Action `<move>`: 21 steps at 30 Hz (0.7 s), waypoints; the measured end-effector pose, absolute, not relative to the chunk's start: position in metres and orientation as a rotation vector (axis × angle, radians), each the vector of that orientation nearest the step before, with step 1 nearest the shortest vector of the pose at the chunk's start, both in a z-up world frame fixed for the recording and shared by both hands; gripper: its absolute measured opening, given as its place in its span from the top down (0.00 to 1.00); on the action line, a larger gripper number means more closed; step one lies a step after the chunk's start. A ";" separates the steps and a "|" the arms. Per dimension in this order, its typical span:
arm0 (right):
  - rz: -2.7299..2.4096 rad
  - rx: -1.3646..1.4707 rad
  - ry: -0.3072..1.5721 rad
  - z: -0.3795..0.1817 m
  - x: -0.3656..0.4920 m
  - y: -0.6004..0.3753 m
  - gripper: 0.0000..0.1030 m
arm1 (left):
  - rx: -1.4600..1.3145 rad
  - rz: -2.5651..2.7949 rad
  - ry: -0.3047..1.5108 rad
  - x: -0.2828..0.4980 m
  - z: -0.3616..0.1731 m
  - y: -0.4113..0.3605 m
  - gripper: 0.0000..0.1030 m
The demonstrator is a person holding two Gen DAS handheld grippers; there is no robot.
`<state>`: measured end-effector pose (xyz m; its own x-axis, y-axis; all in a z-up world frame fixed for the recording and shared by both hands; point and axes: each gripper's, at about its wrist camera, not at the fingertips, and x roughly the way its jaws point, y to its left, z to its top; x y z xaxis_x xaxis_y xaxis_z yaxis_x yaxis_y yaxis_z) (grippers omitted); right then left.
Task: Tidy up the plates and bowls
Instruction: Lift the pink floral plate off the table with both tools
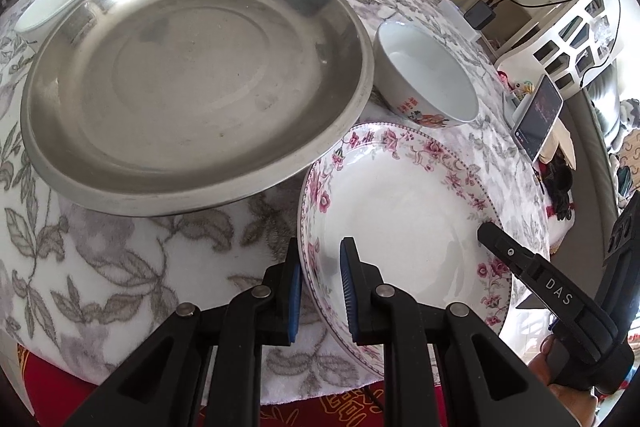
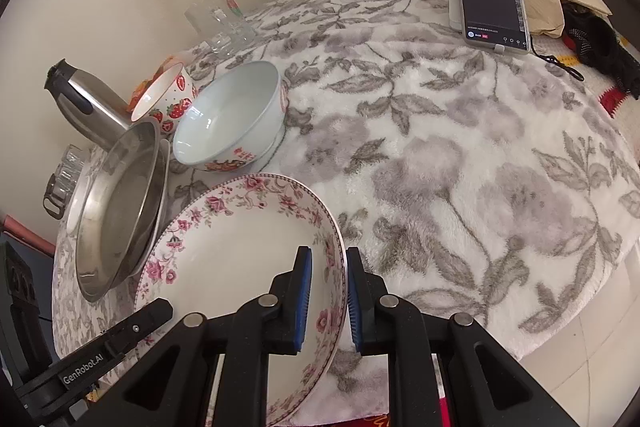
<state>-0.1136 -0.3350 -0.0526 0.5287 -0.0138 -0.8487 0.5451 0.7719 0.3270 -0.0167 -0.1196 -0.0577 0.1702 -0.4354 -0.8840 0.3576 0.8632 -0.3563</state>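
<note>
Floral porcelain plate (image 1: 400, 223) lies glossy on fleecy tablecloth (image 1: 120, 267); left gripper (image 1: 320, 291) and right gripper (image 2: 326, 299) straddle its rim, fingers apart.

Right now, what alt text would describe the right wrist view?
The right gripper straddles the rim of a floral plate, jaws open, on a flowered tablecloth. Behind sit a steel pan, white bowl and strawberry bowl.

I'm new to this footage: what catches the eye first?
The floral plate at the near table edge, with both grippers' fingers straddling its rim from opposite sides. Beside it, the big steel pan, and a white bowl behind.
</note>
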 end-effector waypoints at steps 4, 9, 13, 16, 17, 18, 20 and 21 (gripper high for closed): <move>-0.356 0.623 0.948 -0.047 -0.118 -0.333 0.83 | -0.057 -0.572 1.263 -0.019 -0.052 -0.119 0.82; -0.351 0.648 0.924 -0.042 -0.124 -0.334 0.83 | -0.067 -0.588 1.249 -0.020 -0.047 -0.117 0.82; -0.350 0.656 0.898 -0.036 -0.128 -0.334 0.83 | -0.073 -0.602 1.233 -0.021 -0.042 -0.115 0.82; -0.348 0.664 0.876 -0.032 -0.131 -0.334 0.83 | -0.079 -0.612 1.218 -0.022 -0.037 -0.114 0.82; -0.348 0.668 0.872 -0.031 -0.132 -0.335 0.83 | -0.081 -0.616 1.212 -0.022 -0.035 -0.113 0.82; -0.349 0.673 0.866 -0.030 -0.134 -0.335 0.83 | -0.083 -0.620 1.206 -0.022 -0.034 -0.113 0.82; -0.351 0.679 0.850 -0.027 -0.137 -0.336 0.83 | -0.090 -0.635 1.194 -0.023 -0.031 -0.112 0.82; -0.351 0.680 0.843 -0.026 -0.137 -0.336 0.83 | -0.089 -0.640 1.188 -0.024 -0.029 -0.112 0.82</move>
<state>-0.1374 -0.3360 -0.0258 0.6260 -0.0234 -0.7794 0.5371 0.7376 0.4092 -0.0238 -0.1121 -0.0288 0.2204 -0.5075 -0.8330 0.4167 0.8211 -0.3900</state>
